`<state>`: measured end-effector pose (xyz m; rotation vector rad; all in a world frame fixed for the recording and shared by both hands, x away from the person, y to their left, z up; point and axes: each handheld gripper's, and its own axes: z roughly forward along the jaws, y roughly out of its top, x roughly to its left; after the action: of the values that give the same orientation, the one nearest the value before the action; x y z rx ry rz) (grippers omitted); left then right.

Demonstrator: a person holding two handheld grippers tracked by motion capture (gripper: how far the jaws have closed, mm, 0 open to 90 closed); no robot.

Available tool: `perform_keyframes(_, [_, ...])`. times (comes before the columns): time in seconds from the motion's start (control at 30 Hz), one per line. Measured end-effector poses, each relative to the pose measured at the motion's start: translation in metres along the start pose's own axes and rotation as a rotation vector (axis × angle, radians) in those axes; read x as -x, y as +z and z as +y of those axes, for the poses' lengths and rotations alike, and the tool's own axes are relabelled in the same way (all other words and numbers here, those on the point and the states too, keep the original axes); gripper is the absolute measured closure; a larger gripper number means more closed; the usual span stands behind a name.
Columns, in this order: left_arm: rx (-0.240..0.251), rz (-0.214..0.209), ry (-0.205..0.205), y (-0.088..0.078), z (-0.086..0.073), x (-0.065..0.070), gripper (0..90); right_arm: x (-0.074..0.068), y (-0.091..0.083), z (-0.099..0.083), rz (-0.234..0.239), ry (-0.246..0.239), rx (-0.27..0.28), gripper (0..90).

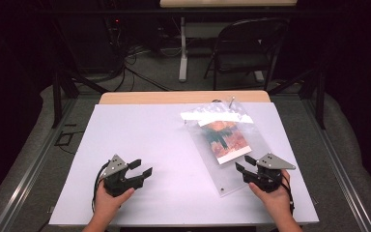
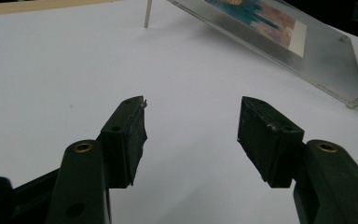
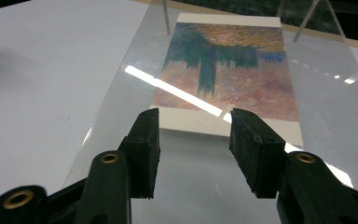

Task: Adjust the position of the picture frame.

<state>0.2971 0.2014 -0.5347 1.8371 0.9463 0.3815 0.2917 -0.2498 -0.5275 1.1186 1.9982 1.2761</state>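
A clear acrylic picture frame [image 1: 232, 166] lies on the right half of the white tabletop [image 1: 140, 130], its far end raised on thin metal legs [image 1: 231, 101]. Inside is a picture [image 1: 223, 137] in orange, teal and pink. My right gripper [image 1: 243, 165] is open at the frame's near right edge. In the right gripper view its jaws [image 3: 195, 116] hover over the acrylic [image 3: 326, 107], just short of the picture [image 3: 233, 70], with nothing between them. My left gripper [image 1: 144, 167] is open over bare table, left of the frame. The left gripper view has the frame [image 2: 326, 60] ahead to the right of its jaws [image 2: 192, 102].
A wooden table edge [image 1: 183, 97] shows beyond the white top. Behind the table stand a dark folding chair [image 1: 249, 46] and the white leg of another table [image 1: 183, 48], with cables [image 1: 125, 53] on the floor. Black rails [image 1: 58, 96] flank both sides.
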Motion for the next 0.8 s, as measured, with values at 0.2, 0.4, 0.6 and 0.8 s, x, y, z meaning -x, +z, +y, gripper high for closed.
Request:
perform_keyframes(0.2, [-0.005,-0.007,-0.017,0.001,0.003,0.002,42.8,0.006,0.002,0.000,-0.022,0.019,0.019,51.0])
perform_keyframes(0.4, [0.007,-0.004,-0.026,0.000,0.009,0.005,44.0,0.012,0.002,0.000,-0.035,0.019,0.009,51.1])
perform_keyframes(0.6, [0.013,-0.002,-0.034,0.010,0.022,0.002,45.7,0.023,0.005,0.002,-0.043,0.052,0.005,51.4])
perform_keyframes(0.8, [0.018,-0.001,-0.039,0.014,0.027,0.005,48.9,0.032,0.011,0.014,-0.049,0.037,0.007,56.4])
